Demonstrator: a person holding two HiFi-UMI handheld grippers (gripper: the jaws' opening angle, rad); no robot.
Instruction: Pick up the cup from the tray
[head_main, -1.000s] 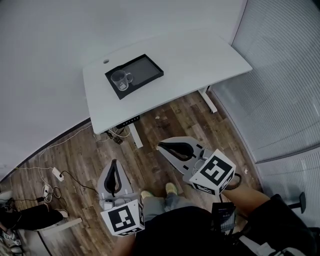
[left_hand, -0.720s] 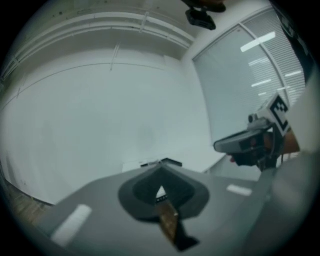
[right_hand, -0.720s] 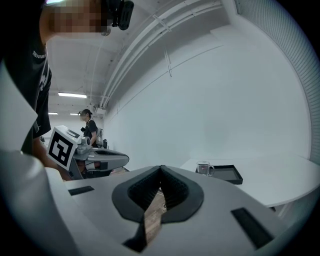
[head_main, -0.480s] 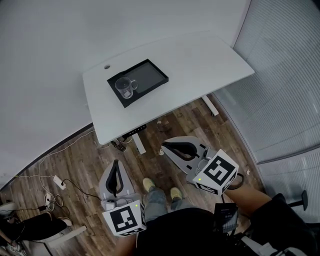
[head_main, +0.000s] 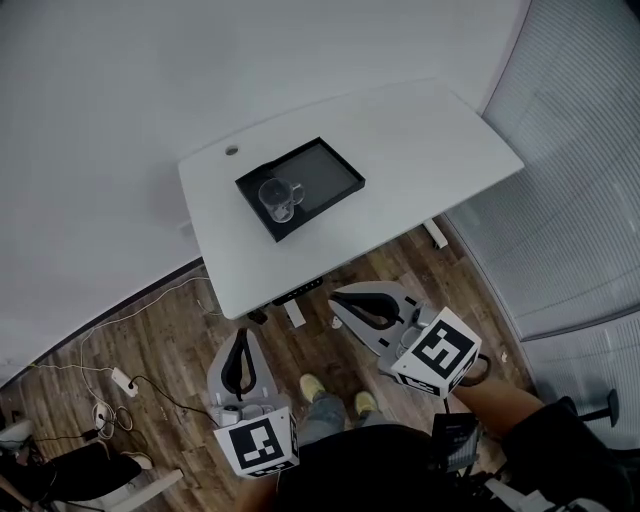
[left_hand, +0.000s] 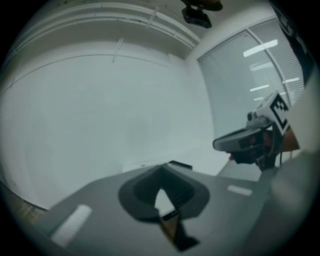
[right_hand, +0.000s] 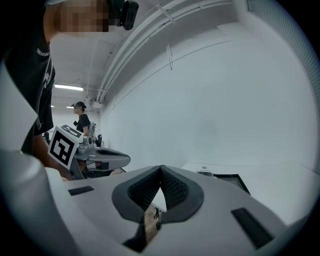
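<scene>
A clear glass cup (head_main: 278, 198) with a handle stands in the left end of a black tray (head_main: 325, 170) on a white table (head_main: 420, 150). Both grippers hang over the wooden floor, short of the table's near edge and well apart from the cup. My left gripper (head_main: 242, 337) is shut with nothing in it. My right gripper (head_main: 336, 297) is shut and empty too. In the right gripper view the gripper (right_hand: 161, 169) points at the table, with the cup's rim (right_hand: 204, 173) and the tray (right_hand: 230, 179) beyond it. The left gripper view shows shut jaws (left_hand: 162, 169) and the tray's edge (left_hand: 180, 165).
Cables and a power strip (head_main: 122, 381) lie on the wood floor at left. A blind-covered glass wall (head_main: 580, 200) runs along the right. The table has a grommet hole (head_main: 232, 150). Another person (right_hand: 81, 120) stands far off.
The table and tray have slid down and to the right in the head view. Both grippers have come nearer the table's front edge, and both stay shut.
</scene>
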